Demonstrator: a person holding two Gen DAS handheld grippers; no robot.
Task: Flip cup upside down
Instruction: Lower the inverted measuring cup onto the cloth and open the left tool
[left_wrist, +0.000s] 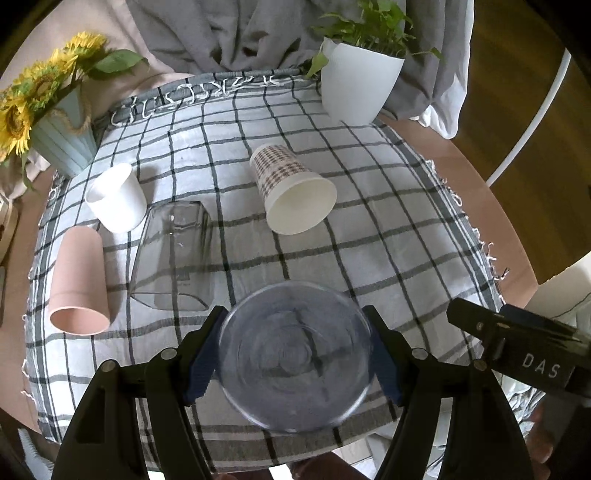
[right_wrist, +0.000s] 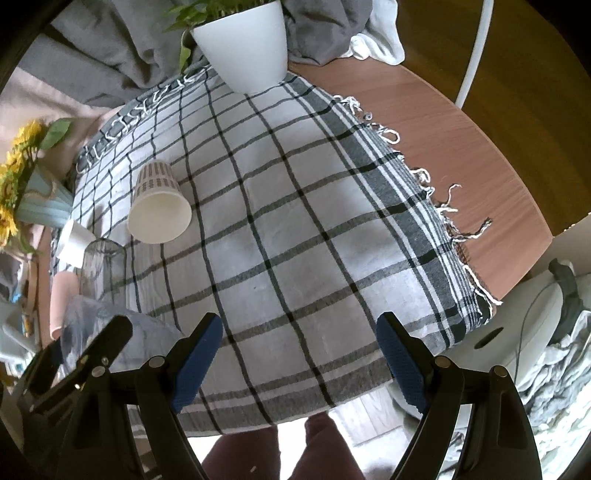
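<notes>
My left gripper (left_wrist: 295, 354) is shut on a clear plastic cup (left_wrist: 295, 365), held above the checked cloth near the front edge, one round end facing the camera. The same cup shows faintly in the right wrist view (right_wrist: 85, 325) beside the left gripper's body. My right gripper (right_wrist: 299, 354) is open and empty over the cloth's front right part. A patterned paper cup (left_wrist: 291, 192) lies on its side mid-table, mouth toward me; it also shows in the right wrist view (right_wrist: 159, 206).
A clear glass (left_wrist: 173, 254), a pink cup (left_wrist: 79, 284) and a white cup (left_wrist: 118, 197) stand mouth-down at the left. A white plant pot (left_wrist: 358, 85) and a sunflower pot (left_wrist: 62, 140) stand at the back. The checked cloth (right_wrist: 295, 221) covers a wooden table (right_wrist: 461, 122).
</notes>
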